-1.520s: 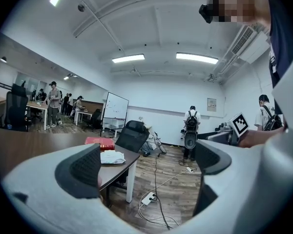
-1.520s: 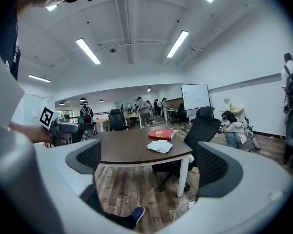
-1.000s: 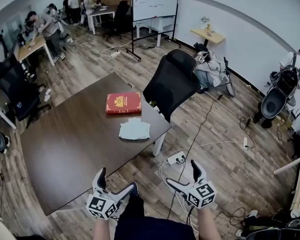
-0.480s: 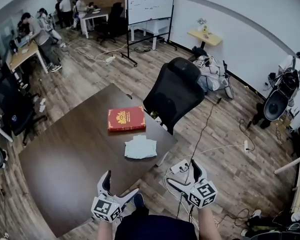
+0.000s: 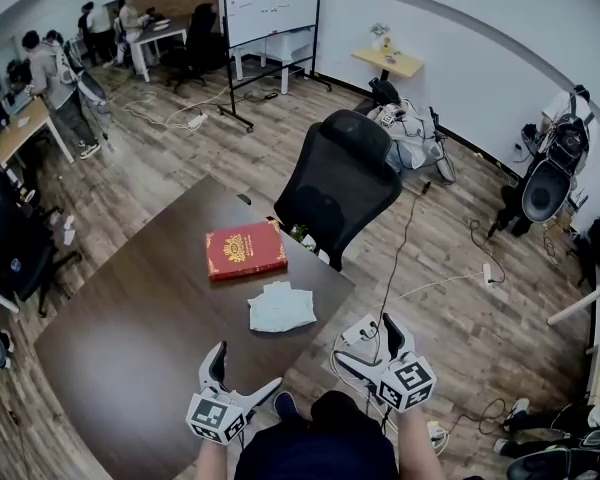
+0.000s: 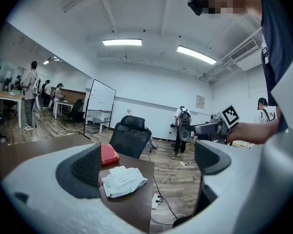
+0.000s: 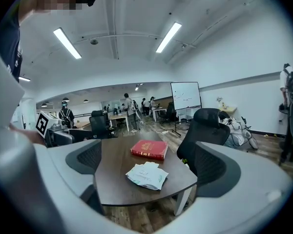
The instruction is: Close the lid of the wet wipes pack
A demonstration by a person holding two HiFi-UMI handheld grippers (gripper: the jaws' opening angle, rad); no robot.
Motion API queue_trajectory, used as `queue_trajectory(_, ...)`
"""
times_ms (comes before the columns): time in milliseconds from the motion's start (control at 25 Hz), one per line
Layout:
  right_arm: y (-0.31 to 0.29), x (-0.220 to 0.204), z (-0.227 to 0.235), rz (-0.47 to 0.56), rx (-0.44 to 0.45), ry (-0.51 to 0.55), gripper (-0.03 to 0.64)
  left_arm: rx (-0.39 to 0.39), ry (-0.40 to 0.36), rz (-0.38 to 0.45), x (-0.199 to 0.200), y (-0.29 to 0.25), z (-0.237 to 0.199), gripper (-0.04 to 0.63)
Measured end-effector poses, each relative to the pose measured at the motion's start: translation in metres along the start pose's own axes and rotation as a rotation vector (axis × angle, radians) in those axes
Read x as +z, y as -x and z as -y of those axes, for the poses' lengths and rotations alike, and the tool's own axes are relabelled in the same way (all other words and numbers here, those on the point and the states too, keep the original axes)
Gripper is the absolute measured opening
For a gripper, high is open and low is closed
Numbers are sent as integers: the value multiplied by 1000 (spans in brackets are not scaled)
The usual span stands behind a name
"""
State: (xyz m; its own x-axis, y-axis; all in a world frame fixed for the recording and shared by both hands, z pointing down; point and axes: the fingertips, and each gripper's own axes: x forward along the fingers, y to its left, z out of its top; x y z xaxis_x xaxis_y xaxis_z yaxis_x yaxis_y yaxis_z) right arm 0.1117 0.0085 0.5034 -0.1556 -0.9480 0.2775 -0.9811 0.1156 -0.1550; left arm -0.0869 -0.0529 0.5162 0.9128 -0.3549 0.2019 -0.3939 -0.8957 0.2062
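Note:
A white wet wipes pack [image 5: 281, 307] lies near the right corner of the dark table [image 5: 130, 338], its lid flap raised on top; it also shows as the pack [image 6: 122, 180] and the pack [image 7: 147, 175]. My left gripper [image 5: 238, 377] is held low at the table's near edge, open and empty. My right gripper [image 5: 365, 346] hangs over the floor to the right of the table, open and empty. Both are well short of the pack.
A red book [image 5: 244, 250] lies beyond the pack. A black office chair [image 5: 338, 183] stands at the table's far right corner. A power strip [image 5: 358, 330] and cables lie on the wood floor. People work at desks at the far left.
The view has shifted forward and right; the table, pack and book now sit closer and lower in the head view. Both grippers remain open and low.

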Motion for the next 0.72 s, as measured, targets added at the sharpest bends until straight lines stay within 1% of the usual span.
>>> queue_trajectory(120,-8,2,6,-2,-4,1,598,-14,2,-21,-6,-11,-10,584)
queue_trajectory(320,-32,-2,20,-17,23,-3,597,4,-2,-61,-17,-34,-37,584)
queue_trajectory(560,-76,-4,40,-41,105,-29,597,39,8,-81,-18,-68,-65,584)
queue_trajectory(720,-108,-2,54,-64,160,-27,597,54,11,-99,-21,-95,-84,584)
